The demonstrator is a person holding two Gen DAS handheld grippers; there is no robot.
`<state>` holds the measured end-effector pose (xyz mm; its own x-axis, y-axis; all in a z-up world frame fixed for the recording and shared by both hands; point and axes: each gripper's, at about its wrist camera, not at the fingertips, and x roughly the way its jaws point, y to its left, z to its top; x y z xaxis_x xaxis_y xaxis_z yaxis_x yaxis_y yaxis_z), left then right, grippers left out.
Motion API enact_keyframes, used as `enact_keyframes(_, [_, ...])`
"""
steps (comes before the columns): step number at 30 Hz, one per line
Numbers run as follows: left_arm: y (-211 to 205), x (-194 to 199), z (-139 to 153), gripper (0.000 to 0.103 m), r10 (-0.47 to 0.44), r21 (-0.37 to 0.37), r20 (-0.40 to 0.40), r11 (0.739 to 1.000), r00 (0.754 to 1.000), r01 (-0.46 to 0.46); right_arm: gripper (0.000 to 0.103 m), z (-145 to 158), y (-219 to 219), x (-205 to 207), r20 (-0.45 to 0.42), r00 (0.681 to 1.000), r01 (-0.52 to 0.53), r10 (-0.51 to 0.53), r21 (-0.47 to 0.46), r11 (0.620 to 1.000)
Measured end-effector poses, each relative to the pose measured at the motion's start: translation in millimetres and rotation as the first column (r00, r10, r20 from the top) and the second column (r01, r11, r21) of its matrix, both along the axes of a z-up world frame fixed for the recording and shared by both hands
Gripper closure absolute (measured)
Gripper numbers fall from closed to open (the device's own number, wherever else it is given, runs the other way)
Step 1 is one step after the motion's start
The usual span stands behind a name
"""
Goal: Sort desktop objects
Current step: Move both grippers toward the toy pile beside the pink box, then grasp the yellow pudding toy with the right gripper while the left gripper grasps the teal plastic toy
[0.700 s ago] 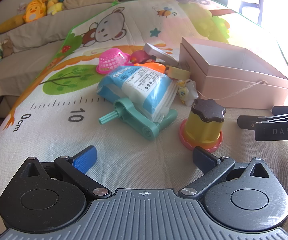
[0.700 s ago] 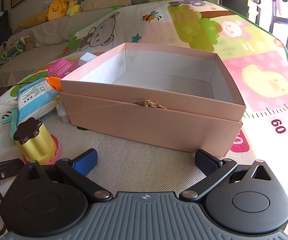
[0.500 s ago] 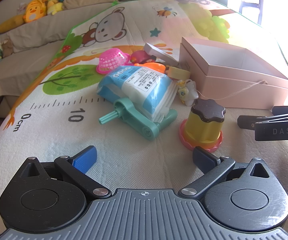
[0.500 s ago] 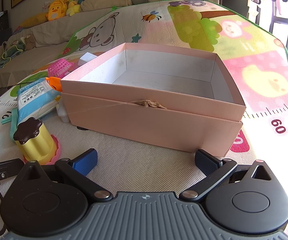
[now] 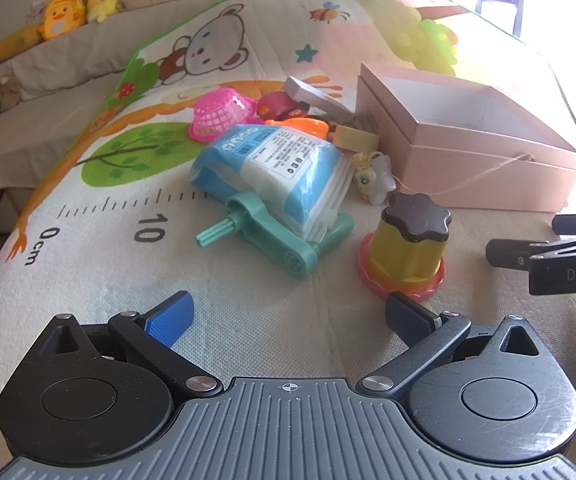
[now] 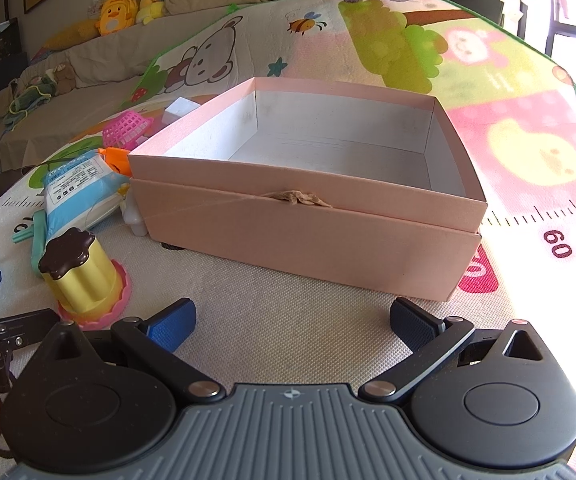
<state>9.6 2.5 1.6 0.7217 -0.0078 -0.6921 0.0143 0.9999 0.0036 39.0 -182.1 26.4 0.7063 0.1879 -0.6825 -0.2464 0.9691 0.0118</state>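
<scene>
My left gripper (image 5: 288, 316) is open over the mat with nothing between its fingers. Ahead of it lie a blue-and-white tissue pack (image 5: 272, 168) on a teal plastic tool (image 5: 272, 236), and a yellow pudding toy (image 5: 408, 248) with a brown top on a pink base. Behind them are a pink mesh basket (image 5: 220, 114), an orange toy (image 5: 300, 126) and a small white figurine (image 5: 376, 178). My right gripper (image 6: 292, 322) is open and empty, just short of the pink open box (image 6: 312, 232). The pudding toy (image 6: 82, 276) sits to its left.
A colourful play mat (image 5: 88, 216) with a ruler print covers the surface. A sofa with plush toys (image 5: 60, 20) lies behind. The right gripper's black fingers (image 5: 548, 260) show at the right edge of the left wrist view. The box interior (image 6: 340, 144) is bare.
</scene>
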Motion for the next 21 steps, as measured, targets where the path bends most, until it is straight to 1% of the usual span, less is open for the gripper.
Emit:
enact_keyframes(3, [0.3, -1.4, 2.7, 0.000, -0.024, 0.001, -0.023, 1.000, 0.999, 0.024, 0.000, -1.4, 4.2, -13.1, 0.004, 1.000, 0.025, -0.025, -0.005, 1.000])
enact_keyframes(6, [2.3, -5.6, 2.7, 0.000, -0.030, -0.012, -0.007, 0.999, 1.000, 0.030, 0.000, 3.0, 7.4, -19.4, -0.020, 0.997, 0.074, -0.074, -0.020, 0.997])
enact_keyframes(9, [3.2, -6.8, 3.7, 0.000, -0.047, -0.020, 0.003, 0.999, 0.999, 0.047, 0.000, 3.9, 5.5, -19.3, -0.033, 0.997, 0.067, -0.067, -0.024, 0.997])
enact_keyframes(12, [8.4, -3.9, 6.9, 0.000, -0.040, -0.043, 0.001, 0.998, 0.999, 0.040, 0.000, 6.0, 4.0, -17.6, -0.047, 0.998, 0.048, -0.048, -0.017, 0.999])
enact_keyframes(15, [16.7, -3.5, 13.8, 0.000, -0.025, -0.042, 0.042, 0.999, 0.999, 0.026, 0.000, 9.6, -0.3, -21.5, -0.051, 0.999, 0.014, -0.013, 0.015, 1.000])
enact_keyframes(16, [19.8, -3.3, 16.4, 0.000, -0.023, -0.039, 0.057, 0.999, 0.998, 0.025, 0.000, 12.0, -1.6, -24.6, -0.041, 0.999, 0.005, -0.004, 0.033, 0.999])
enact_keyframes(18, [24.3, -1.4, 20.3, 0.000, -0.026, -0.033, 0.077, 0.999, 0.997, 0.028, 0.000, 20.2, -2.0, -33.0, 0.012, 1.000, -0.004, 0.003, 0.048, 0.999])
enact_keyframes(20, [26.6, 2.7, 22.1, 0.000, -0.031, -0.022, 0.086, 0.999, 0.996, 0.033, 0.000, 30.6, -2.3, -41.5, 0.062, 0.998, -0.013, 0.009, 0.065, 0.998])
enact_keyframes(21, [27.9, 5.0, 22.6, 0.000, -0.025, -0.016, 0.086, 1.000, 0.996, 0.026, 0.000, 33.4, -2.0, -43.3, 0.071, 0.997, -0.018, 0.013, 0.076, 0.997])
